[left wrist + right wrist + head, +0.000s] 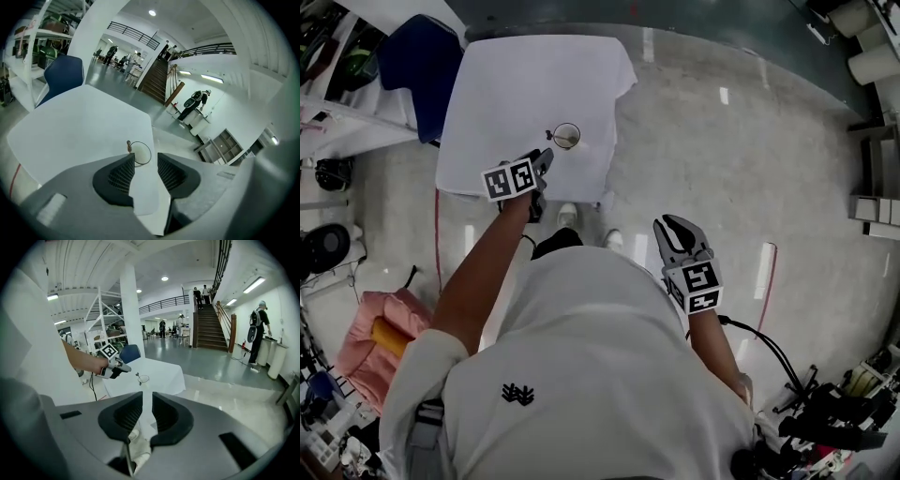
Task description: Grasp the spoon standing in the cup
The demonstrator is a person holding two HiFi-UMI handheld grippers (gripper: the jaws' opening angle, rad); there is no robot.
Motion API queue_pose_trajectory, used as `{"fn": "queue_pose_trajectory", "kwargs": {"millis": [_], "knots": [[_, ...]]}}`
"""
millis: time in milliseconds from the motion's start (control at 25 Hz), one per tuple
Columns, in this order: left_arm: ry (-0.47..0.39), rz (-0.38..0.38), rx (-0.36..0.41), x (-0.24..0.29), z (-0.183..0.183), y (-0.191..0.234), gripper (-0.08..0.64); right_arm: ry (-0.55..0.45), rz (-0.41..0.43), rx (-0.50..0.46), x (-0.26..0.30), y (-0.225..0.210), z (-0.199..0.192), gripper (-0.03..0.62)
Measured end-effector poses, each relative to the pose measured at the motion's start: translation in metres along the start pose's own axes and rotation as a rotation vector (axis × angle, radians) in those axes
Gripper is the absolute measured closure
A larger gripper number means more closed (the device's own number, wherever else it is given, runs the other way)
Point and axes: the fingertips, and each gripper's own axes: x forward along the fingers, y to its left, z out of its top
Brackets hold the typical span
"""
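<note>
At far left I see a dark blue chair (417, 56) beside the white-clothed square table (516, 84). My left gripper (546, 161) hovers over the table's near edge, jaws wide apart and empty. Just past its tips stands the clear glass cup (568, 137), the small brown-topped spoon (129, 145) upright against its left rim. My right gripper (673, 227) hangs over the grey floor, jaws slightly parted, holding nothing
</note>
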Motion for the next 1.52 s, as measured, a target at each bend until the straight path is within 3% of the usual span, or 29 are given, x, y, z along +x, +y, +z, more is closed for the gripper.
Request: {"fn": "queue_pose_trajectory", "kwargs": {"millis": [240,560,640,800,1080,1520], "knots": [[0.042,0.011,-0.093,0.054,0.013,0.045,0.407,0.05,-0.07,0.042,0.017,-0.008,0.01,0.522],[0.099,-0.025,-0.169,0.092,0.007,0.063,0.403,0.092,-0.161,0.098,0.022,-0.02,0.007,0.523],[0.103,-0.019,-0.178,0.096,0.008,0.062,0.441,0.097,-0.173,0.106,0.02,-0.023,0.006,0.523],[0.086,-0.001,-0.126,0.097,0.015,0.054,0.508,0.081,-0.191,0.115,0.016,-0.027,0.008,0.525],[0.05,0.032,-0.065,0.087,0.025,0.047,0.511,0.06,-0.195,0.124,0.007,-0.032,0.002,0.526],[-0.053,0.047,0.047,0.027,0.048,0.012,0.512,0.018,-0.11,0.08,0.0,-0.027,-0.006,0.529]]}}
